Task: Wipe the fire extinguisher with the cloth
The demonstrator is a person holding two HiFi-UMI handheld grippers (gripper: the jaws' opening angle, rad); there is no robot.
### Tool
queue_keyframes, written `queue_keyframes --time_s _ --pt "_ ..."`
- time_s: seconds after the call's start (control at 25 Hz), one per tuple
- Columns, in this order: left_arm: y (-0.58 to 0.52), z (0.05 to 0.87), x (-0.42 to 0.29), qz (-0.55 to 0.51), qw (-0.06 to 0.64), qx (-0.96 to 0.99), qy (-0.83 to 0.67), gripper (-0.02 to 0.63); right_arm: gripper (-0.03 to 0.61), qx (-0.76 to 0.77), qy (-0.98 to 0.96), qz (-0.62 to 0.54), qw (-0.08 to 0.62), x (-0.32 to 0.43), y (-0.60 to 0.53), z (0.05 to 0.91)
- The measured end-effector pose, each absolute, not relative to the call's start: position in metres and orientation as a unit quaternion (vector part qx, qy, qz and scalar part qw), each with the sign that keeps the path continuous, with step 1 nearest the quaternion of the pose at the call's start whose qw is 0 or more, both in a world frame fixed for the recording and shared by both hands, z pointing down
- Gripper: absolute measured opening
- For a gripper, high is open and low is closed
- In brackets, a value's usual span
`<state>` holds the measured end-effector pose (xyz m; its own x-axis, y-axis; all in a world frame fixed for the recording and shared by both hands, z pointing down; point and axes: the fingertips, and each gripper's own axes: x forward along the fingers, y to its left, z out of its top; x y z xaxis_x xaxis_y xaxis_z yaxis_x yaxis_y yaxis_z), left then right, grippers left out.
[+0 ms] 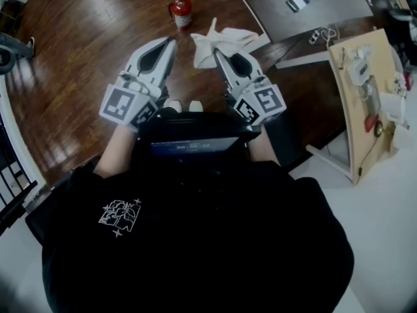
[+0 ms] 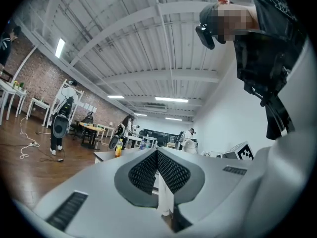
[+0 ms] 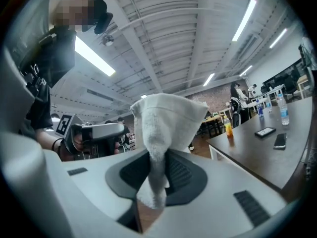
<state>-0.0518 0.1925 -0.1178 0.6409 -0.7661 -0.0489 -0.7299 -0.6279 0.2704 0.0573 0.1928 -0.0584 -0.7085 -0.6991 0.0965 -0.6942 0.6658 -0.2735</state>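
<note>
A small red fire extinguisher (image 1: 182, 10) stands upright on the wooden floor, straight ahead of me. My right gripper (image 1: 217, 52) is shut on a white cloth (image 1: 221, 43), which bunches up past its tips; in the right gripper view the cloth (image 3: 161, 128) rises in a fold from between the dark pads (image 3: 181, 175). My left gripper (image 1: 171, 41) is held beside it, shut, with nothing between its pads (image 2: 171, 172). Both grippers point forward and up, well short of the extinguisher.
A dark table (image 1: 313, 8) with phones and a bottle stands at the far right, its white-edged corner close behind the cloth. A pale wooden board (image 1: 368, 103) carrying fittings leans at the right. White shoes (image 1: 182, 105) show below the grippers. People and desks fill the room's far side.
</note>
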Motion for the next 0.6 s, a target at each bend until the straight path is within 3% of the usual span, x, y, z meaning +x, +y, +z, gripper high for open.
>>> queue_keyframes --time_s 0.6 --pt "0.201 -0.129 -0.056 -0.086 0.111 0.906 -0.399 -0.002 0.095 -0.407 0.9 -0.148 0.051 0.055 0.192 -0.097"
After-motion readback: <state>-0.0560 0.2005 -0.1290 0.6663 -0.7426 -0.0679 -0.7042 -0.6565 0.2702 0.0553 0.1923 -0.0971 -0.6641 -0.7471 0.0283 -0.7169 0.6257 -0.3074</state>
